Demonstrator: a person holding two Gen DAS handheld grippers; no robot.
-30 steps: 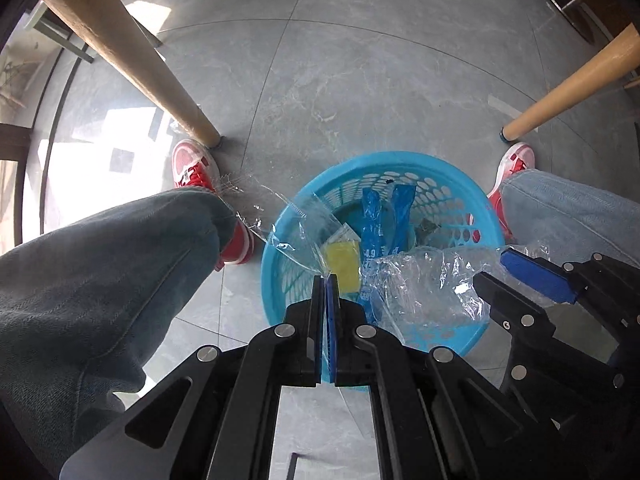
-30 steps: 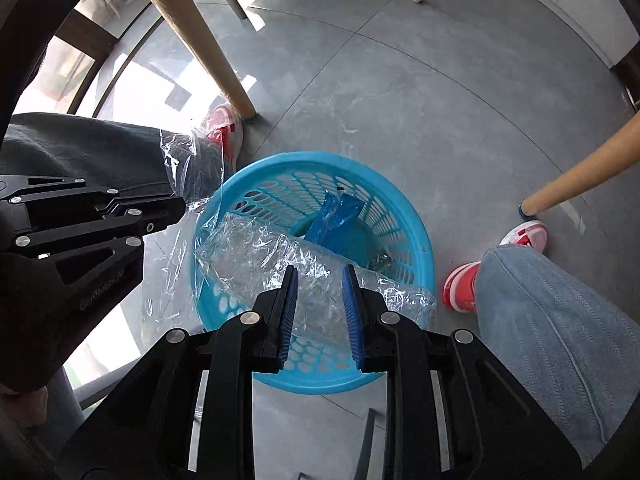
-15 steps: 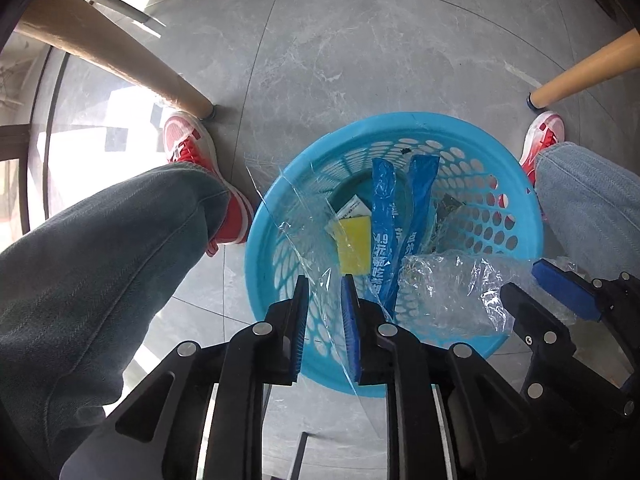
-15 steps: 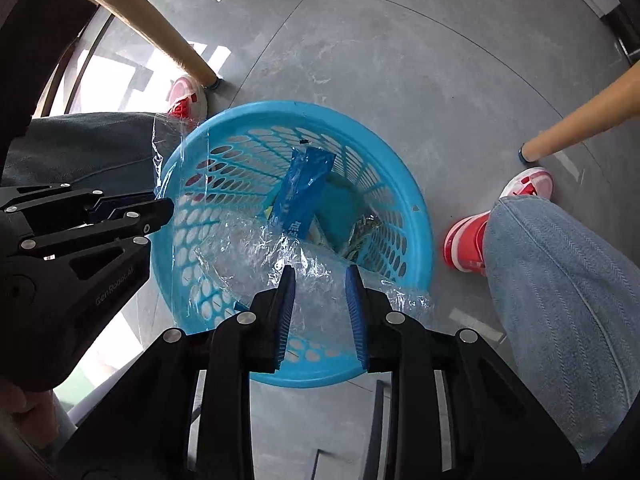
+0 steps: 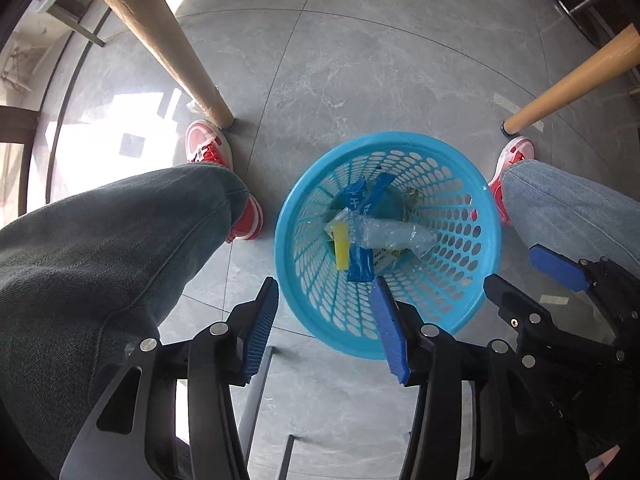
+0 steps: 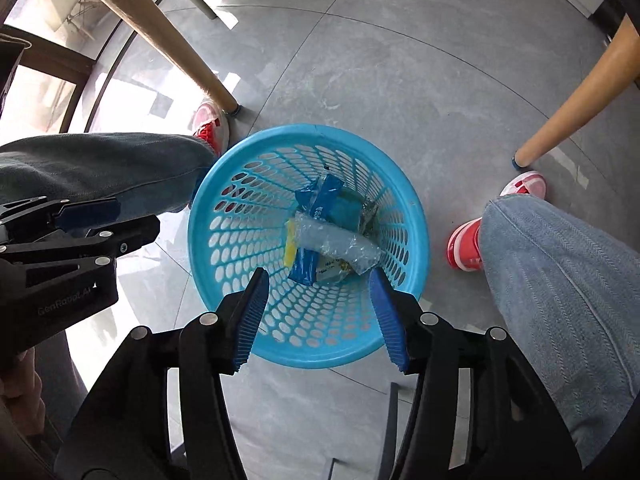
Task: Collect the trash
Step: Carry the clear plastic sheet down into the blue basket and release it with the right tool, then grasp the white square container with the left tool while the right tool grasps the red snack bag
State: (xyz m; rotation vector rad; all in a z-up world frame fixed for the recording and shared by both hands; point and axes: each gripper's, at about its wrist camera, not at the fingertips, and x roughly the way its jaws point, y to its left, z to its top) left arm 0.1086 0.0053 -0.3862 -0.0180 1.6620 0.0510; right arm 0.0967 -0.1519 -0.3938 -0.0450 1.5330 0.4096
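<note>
Both wrist cameras are looking almost straight down at the floor [image 5: 360,80] from above a blue basket [image 5: 288,216], between the person's knees. The left view is sitting slightly left of the basket, showing the left tongs [image 5: 326,328] in the foreground and the right tongs [image 5: 524,276] at its right edge. The right view is hanging nearly over the basket [image 6: 200,220]. Both are sharing the basket, the wooden legs [image 5: 160,40] and the red shoes [image 5: 208,148].

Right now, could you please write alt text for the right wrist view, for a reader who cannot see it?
A round blue basket stands on a grey tiled floor and holds a crumpled clear plastic bag and blue wrappers. Above it the right gripper is opening, nothing between its fingers. The person's legs in jeans flank the basket.
</note>
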